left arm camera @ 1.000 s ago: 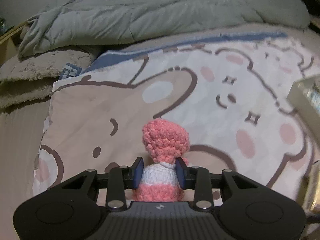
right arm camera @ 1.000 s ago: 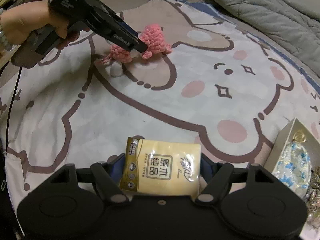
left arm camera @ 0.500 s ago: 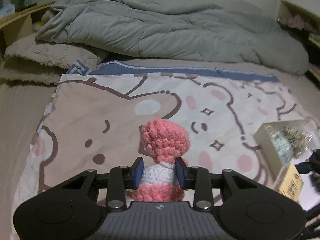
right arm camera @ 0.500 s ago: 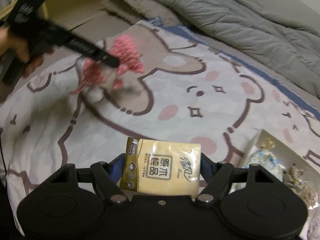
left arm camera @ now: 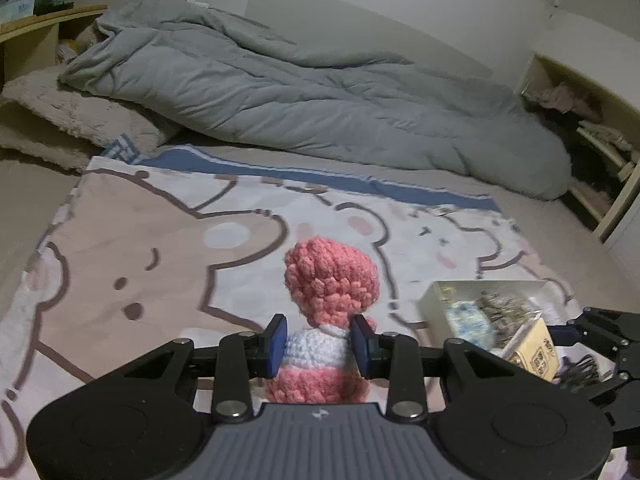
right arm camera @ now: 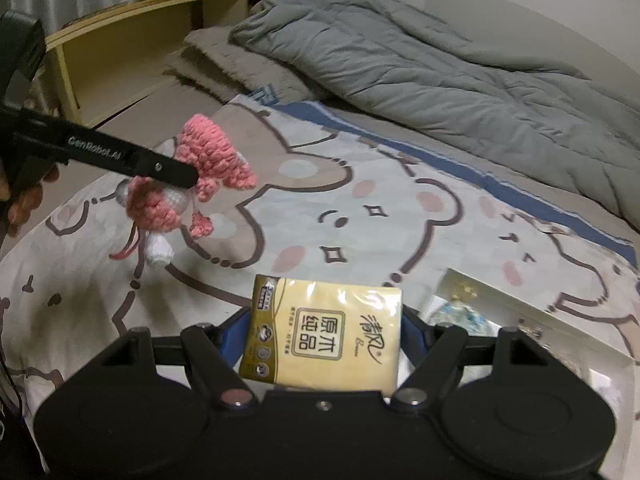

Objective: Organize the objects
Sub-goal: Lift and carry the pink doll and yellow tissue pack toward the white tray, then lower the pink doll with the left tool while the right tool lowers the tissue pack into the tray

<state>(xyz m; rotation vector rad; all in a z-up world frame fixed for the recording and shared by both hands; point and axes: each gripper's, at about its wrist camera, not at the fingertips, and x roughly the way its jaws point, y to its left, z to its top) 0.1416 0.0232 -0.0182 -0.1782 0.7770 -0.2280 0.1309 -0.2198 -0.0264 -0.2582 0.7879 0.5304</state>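
I have the pink and white crocheted doll pinched at its white waist by the left gripper, the blue pads pressing in on both sides so the soft body bulges above and below; gripping the narrow middle looks to me like the surest hold on something this floppy. It hangs clear of the bear-print blanket. My right gripper is clamped across the width of a yellow tissue pack, jaws set wide to span it, and the pack also rides above the blanket. Both items seem headed for the open white box of trinkets lying near the blanket's right side, which I judge to be the collecting spot. The left wrist view shows only the doll's back and head, plus the right gripper's tip and pack edge beside the box. The right wrist view gives what that one hides: the doll's dangling limbs, loose strands and white foot, and the hand holding the left tool.
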